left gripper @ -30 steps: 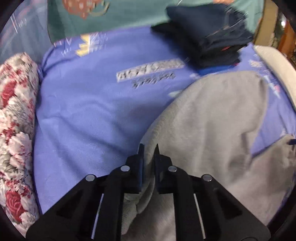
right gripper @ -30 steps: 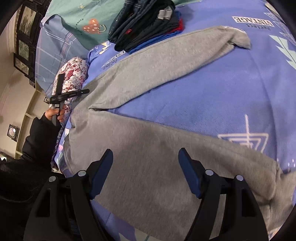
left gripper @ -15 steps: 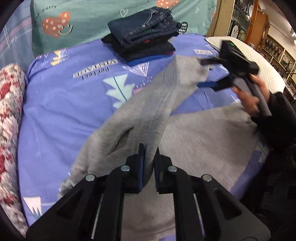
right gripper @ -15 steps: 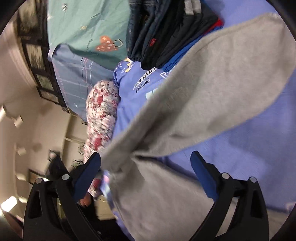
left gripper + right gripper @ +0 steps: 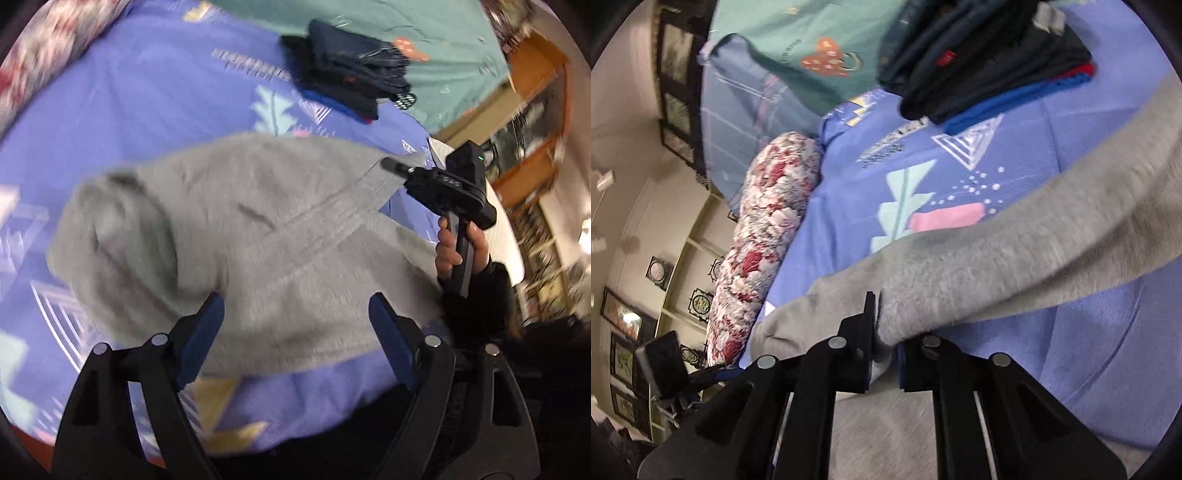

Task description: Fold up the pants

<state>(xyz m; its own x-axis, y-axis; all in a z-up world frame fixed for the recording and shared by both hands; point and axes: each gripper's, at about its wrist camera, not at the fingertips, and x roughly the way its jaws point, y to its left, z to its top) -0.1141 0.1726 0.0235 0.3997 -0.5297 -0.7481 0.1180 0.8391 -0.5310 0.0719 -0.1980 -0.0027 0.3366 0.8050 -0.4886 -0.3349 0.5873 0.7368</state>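
Left gripper jaws just opened, now spread wide above the grey sweatpants, nothing pinched. Sweatpants lie doubled over on the purple bedsheet, folded dark clothes stack beyond. Right gripper jaws just closed, clamped on a sweatpants leg fold.
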